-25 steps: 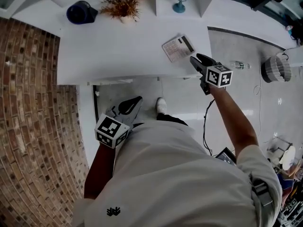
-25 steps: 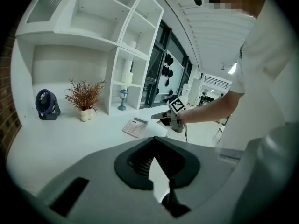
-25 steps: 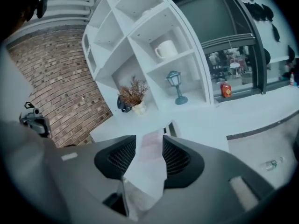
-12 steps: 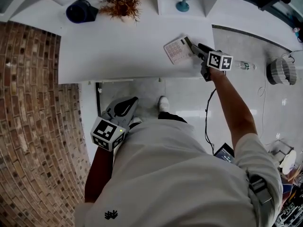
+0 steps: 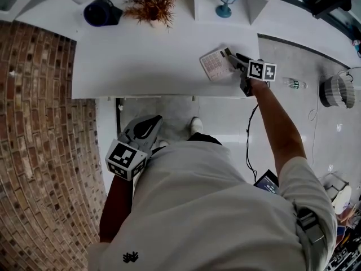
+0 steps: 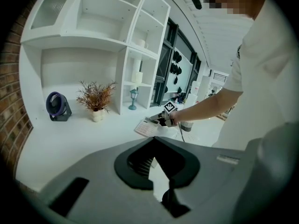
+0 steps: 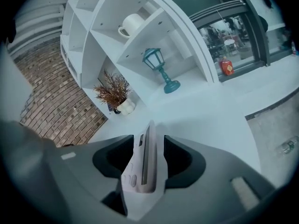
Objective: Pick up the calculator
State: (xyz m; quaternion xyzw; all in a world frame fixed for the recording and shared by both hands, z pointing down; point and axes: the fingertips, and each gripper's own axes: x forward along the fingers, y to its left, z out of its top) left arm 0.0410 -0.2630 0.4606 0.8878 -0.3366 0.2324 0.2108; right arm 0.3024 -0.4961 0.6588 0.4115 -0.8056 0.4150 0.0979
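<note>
The white calculator (image 5: 215, 65) lies near the front right corner of the white table (image 5: 141, 55). My right gripper (image 5: 230, 55) has reached its right end, and its jaws have just been opening. In the right gripper view the calculator (image 7: 145, 157) stands edge-on between the two jaws of that gripper (image 7: 149, 135), with a gap on either side, so the gripper is open around it. My left gripper (image 5: 159, 119) hangs below the table's front edge by my hip, its tips together, holding nothing. From the left gripper view I see the calculator (image 6: 145, 129) far off.
A dark blue fan (image 5: 100, 13), a dried plant in a white pot (image 5: 148, 1) and a teal lantern (image 5: 227, 1) stand along the back by the white shelves. A brick wall (image 5: 39, 123) runs on the left. A bottle (image 5: 294, 84) and a basket (image 5: 338, 89) sit on the floor at right.
My right gripper moved forward and down from the table's front edge onto the calculator's right end, which now sits between its jaws. The left gripper stayed by my hip.
</note>
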